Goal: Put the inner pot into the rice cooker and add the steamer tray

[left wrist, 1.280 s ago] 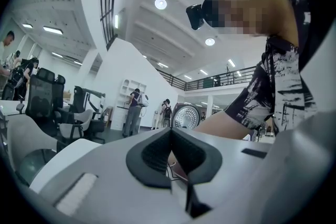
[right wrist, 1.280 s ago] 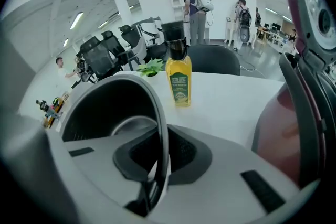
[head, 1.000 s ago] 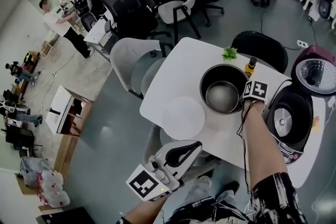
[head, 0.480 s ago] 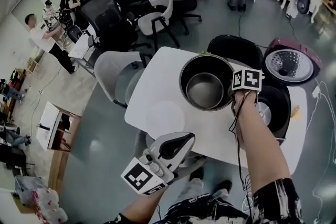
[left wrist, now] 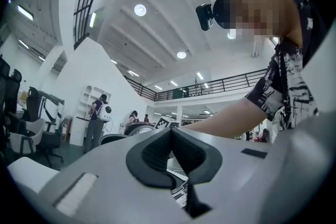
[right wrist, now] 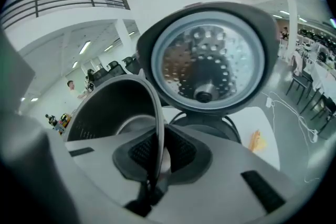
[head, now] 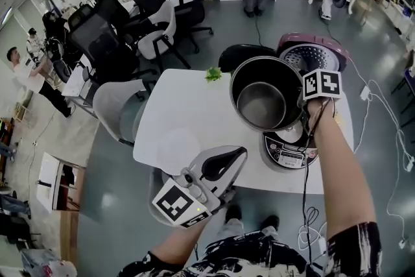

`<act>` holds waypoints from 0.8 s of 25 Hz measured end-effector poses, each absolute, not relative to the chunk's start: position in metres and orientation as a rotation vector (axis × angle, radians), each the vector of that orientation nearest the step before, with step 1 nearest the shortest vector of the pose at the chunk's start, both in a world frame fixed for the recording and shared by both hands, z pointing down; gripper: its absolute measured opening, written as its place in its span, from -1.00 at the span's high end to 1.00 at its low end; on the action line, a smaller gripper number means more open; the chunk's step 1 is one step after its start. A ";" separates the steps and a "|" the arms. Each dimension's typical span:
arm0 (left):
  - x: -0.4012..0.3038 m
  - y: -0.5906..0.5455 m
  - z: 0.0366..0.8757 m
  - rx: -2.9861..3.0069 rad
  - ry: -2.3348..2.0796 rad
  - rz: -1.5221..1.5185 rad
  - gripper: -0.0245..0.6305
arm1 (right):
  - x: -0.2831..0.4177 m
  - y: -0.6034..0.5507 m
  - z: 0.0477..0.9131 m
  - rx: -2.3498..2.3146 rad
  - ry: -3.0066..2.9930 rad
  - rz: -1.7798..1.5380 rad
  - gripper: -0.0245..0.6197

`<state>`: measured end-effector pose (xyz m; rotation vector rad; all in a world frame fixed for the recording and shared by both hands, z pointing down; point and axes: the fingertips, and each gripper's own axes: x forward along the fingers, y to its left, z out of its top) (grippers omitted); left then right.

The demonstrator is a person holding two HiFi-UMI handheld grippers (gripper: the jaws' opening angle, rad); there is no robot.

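The dark metal inner pot point(head: 262, 100) hangs in the air, tilted, over the open rice cooker point(head: 288, 151) at the table's right end. My right gripper point(head: 306, 99) is shut on the pot's right rim point(right wrist: 155, 113), which runs between the pads. The cooker's lid point(right wrist: 205, 57) stands raised behind the pot. A white round steamer tray point(head: 178, 143) lies flat on the white table point(head: 188, 107). My left gripper point(head: 235, 157) is shut and holds nothing, floating above the table's near edge; its pads point(left wrist: 157, 152) meet.
A small green plant point(head: 213, 74) sits at the table's far edge. Office chairs point(head: 162, 42) crowd the floor behind and to the left. A cable point(head: 376, 100) trails on the floor at the right. People stand far back.
The right gripper has lifted the inner pot off the table and carried it right, over the rice cooker. The left gripper has risen a little and tipped upward.
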<state>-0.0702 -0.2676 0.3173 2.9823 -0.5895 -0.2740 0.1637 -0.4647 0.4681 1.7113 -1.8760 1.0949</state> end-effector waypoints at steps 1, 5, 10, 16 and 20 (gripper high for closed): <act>-0.060 -0.263 0.315 2.987 -0.558 -0.276 0.91 | 0.183 -0.454 0.468 1.734 -1.847 1.101 0.87; -0.025 -0.248 0.304 3.004 -0.460 -0.273 0.91 | 0.250 -0.414 0.477 1.814 -1.725 1.148 0.87; -0.004 -0.253 0.307 3.000 -0.433 -0.229 0.91 | 0.293 -0.403 0.502 1.855 -1.655 1.224 0.87; -0.006 -0.238 0.322 2.987 -0.485 -0.198 0.91 | 0.305 -0.388 0.530 1.844 -1.638 1.240 0.87; -0.013 -0.243 0.327 2.979 -0.518 -0.179 0.91 | 0.305 -0.393 0.544 1.827 -1.606 1.229 0.87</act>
